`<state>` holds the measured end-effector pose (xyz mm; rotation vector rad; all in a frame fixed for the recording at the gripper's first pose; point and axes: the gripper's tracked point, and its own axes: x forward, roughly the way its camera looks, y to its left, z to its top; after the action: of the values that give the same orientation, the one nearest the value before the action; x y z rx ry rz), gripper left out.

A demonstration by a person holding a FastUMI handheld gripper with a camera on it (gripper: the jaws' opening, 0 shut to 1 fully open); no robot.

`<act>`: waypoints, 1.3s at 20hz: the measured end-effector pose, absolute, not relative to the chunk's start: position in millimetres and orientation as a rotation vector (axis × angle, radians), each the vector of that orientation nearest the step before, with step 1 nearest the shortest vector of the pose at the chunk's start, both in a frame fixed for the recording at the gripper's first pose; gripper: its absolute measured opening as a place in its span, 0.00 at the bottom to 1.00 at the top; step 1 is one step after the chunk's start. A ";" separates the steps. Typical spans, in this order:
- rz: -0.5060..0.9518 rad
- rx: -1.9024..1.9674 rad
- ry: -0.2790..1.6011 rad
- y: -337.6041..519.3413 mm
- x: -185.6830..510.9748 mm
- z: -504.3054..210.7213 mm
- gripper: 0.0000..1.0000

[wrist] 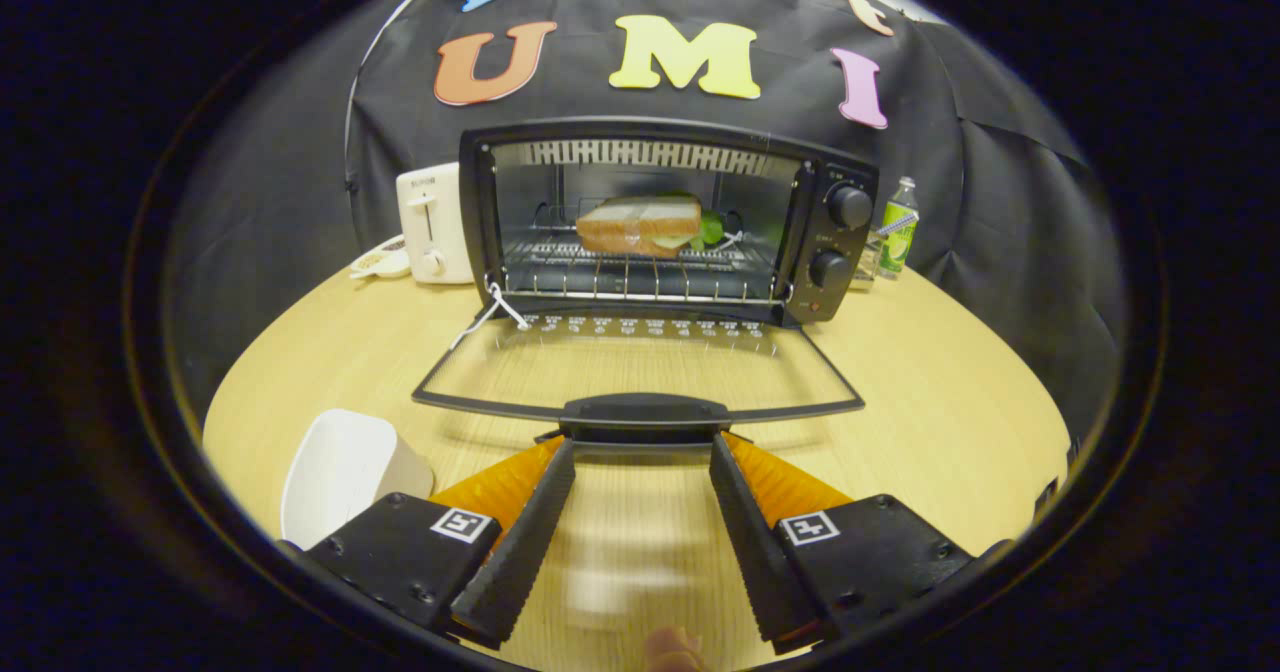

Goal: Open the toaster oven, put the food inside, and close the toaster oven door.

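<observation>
Found toaster oven (665,222) standing at far centre of surface (930,402), door (640,367) dropped fully down toward the near side, glass pane lying about level. Sandwich (638,225) already resting on wire rack (635,267) inside the cavity, well back from the opening; judged placed that deep so the door could swing up past it. Only the closing step judged left to do.

Hand-held gripper (642,457) spread wide, gripping nothing; fingers (530,527) angled in toward door handle (645,414), tips just under and touching or nearly touching its near edge, hard to tell which. Judged positioned there to lift the door from below rather than to pinch the handle.

White cord (495,312) tied at left hinge corner, trailing onto the pane; could snag in the hinge on closing. White bowl-like container (340,472) near left, beside left finger, clear of the door's swing. White pop-up toaster (432,224) and small dish (380,260) at far left of oven. Bottle (898,227) at far right, behind the control knobs (848,207). Nothing noted lying in the door's path.
</observation>
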<state>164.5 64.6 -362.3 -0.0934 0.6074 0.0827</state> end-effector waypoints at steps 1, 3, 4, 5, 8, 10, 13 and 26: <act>0.075 -0.076 0.586 65.5 166.6 -358.9 0.88; 0.075 -0.086 0.588 65.1 166.2 -359.2 0.87; 0.074 -0.082 0.585 65.7 167.0 -358.9 0.87; 0.075 -0.077 0.583 65.7 166.8 -358.6 0.87; 0.081 -0.045 0.495 69.6 172.1 -340.8 0.89; 0.081 -0.040 0.503 68.5 171.7 -346.8 0.89; 0.081 -0.039 0.507 68.7 172.8 -345.3 0.89; 0.082 -0.023 0.353 69.2 175.3 -322.5 0.89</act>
<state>175.3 69.2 -322.5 -0.0226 0.3530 0.0815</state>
